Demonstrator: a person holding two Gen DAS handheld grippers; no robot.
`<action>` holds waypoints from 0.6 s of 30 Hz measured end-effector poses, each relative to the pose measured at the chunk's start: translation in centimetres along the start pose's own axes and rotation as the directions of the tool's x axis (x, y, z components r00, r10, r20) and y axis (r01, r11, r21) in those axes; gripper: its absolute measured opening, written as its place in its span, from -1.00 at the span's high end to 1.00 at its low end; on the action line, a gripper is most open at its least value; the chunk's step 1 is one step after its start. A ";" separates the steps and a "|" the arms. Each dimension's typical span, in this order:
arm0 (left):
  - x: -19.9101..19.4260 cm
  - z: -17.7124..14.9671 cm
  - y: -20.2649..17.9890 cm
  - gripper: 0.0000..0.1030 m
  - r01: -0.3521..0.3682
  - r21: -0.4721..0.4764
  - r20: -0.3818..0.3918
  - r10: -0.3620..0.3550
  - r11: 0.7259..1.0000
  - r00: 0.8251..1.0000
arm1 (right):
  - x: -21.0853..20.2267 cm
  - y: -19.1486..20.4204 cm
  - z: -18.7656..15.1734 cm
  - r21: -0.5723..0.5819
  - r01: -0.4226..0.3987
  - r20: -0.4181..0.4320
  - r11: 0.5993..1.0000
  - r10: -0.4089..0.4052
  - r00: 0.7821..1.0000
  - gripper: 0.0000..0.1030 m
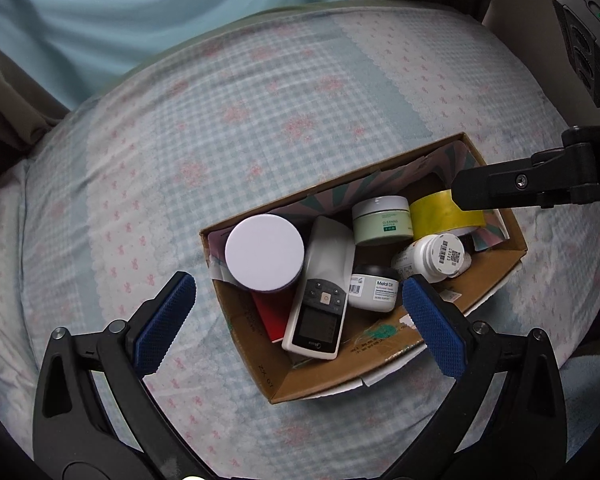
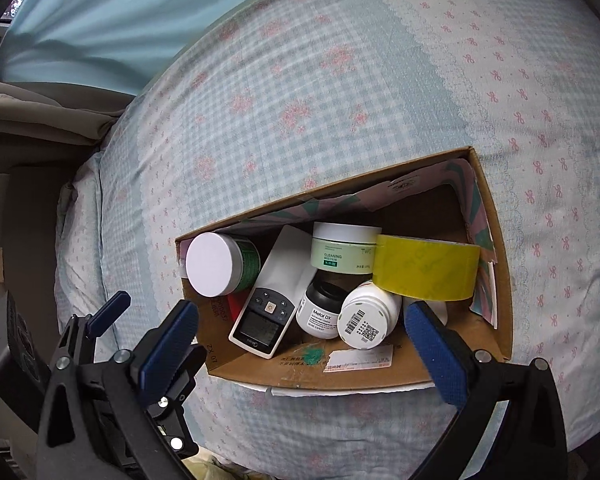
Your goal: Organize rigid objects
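Note:
A cardboard box (image 1: pixel 496 270) (image 2: pixel 502 280) lies on the bed. In it are a white-lidded jar (image 1: pixel 264 252) (image 2: pixel 214 264), a white remote (image 1: pixel 320 300) (image 2: pixel 272 308), a green "Cleaning" jar (image 1: pixel 382 220) (image 2: pixel 344 250), a yellow tape roll (image 1: pixel 440 214) (image 2: pixel 424 270), a white pill bottle (image 1: pixel 436 256) (image 2: pixel 366 316), a small "Metal DX" jar (image 1: pixel 374 288) (image 2: pixel 320 312) and a red item (image 1: pixel 270 314). My left gripper (image 1: pixel 298 304) is open and empty above the box's near end. My right gripper (image 2: pixel 300 330) is open and empty over the box.
The bed (image 1: pixel 260 120) (image 2: pixel 340 80) has a blue checked sheet with pink bows. A light blue curtain (image 1: pixel 160 12) hangs behind it. The right gripper's finger (image 1: pixel 500 188) reaches over the box's far right corner; the left gripper (image 2: pixel 108 316) shows at the lower left of the right view.

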State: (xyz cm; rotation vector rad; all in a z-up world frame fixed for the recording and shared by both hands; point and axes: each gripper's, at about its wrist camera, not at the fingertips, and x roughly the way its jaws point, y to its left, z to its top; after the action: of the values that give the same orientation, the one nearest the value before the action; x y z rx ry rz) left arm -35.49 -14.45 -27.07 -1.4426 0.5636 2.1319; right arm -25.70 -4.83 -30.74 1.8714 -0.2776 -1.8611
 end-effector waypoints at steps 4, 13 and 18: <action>-3.6 0.1 -2.1 -1.00 0.000 -0.032 0.046 0.001 0.999 0.999 | -3.4 -0.3 -1.3 -0.052 0.028 0.047 0.998 -0.025 0.999 -1.00; -16.1 2.3 -6.7 -1.00 0.043 -0.174 0.235 -0.001 0.984 0.972 | -20.7 -1.1 -4.0 -0.211 0.198 0.364 0.957 -0.111 0.925 -1.00; -24.2 2.4 -10.6 -1.00 0.070 -0.248 0.387 0.032 0.966 0.922 | -29.7 -2.0 -7.6 -0.232 0.305 0.532 0.924 -0.142 0.835 -1.00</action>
State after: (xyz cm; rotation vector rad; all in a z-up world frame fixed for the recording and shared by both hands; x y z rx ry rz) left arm -23.17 -8.85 -4.30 -1.0892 0.1239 2.4577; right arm -20.24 12.21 -5.81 1.2196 0.0762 -2.3877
